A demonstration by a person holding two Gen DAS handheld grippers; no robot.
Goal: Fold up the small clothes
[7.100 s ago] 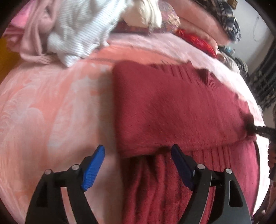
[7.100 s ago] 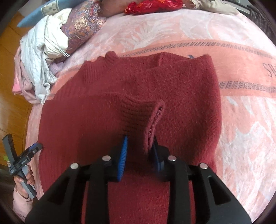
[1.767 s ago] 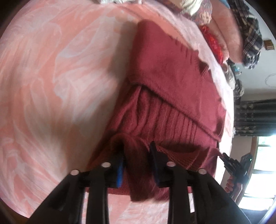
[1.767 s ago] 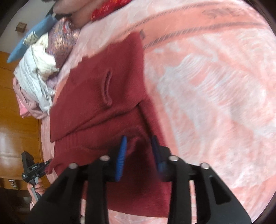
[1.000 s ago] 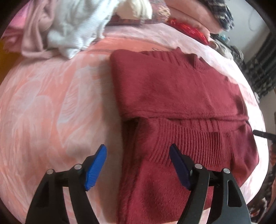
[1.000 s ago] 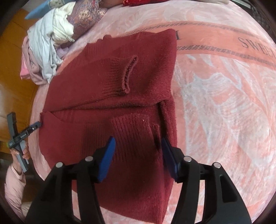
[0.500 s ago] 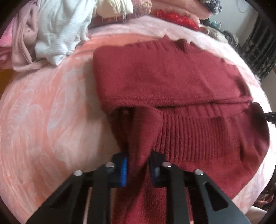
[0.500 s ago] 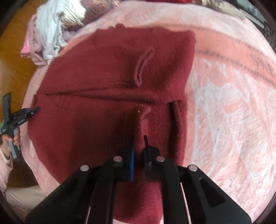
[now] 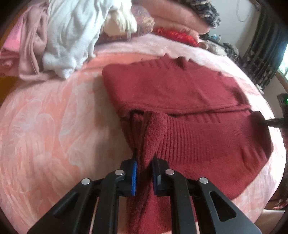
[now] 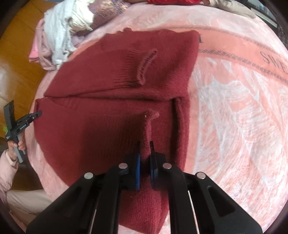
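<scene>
The work surface is a bed covered by a pink blanket (image 9: 50, 126), with a heap of loose clothes (image 9: 68, 36) at its far left and stacked pink bedding (image 9: 172, 16) along the back. The red sweater (image 9: 180, 93) lies flat mid-blanket, collar away from you, its upper part already doubled into a band with a sleeve cuff (image 10: 144, 66) resting on top. You hold the near hem at two places: the left gripper (image 9: 144, 172) is closed on a ridge of ribbed hem by the sweater's left edge, and the right gripper (image 10: 144, 171) is pinched on a similar ridge near the right edge. Judged from this, the matched grips serve to carry the lower part evenly up over the folded band, keeping the hem straight. Both pinches raise the knit slightly off the blanket. No container, basket or drawer is in view; nothing is stowed, and the finished fold's destination cannot be determined.
</scene>
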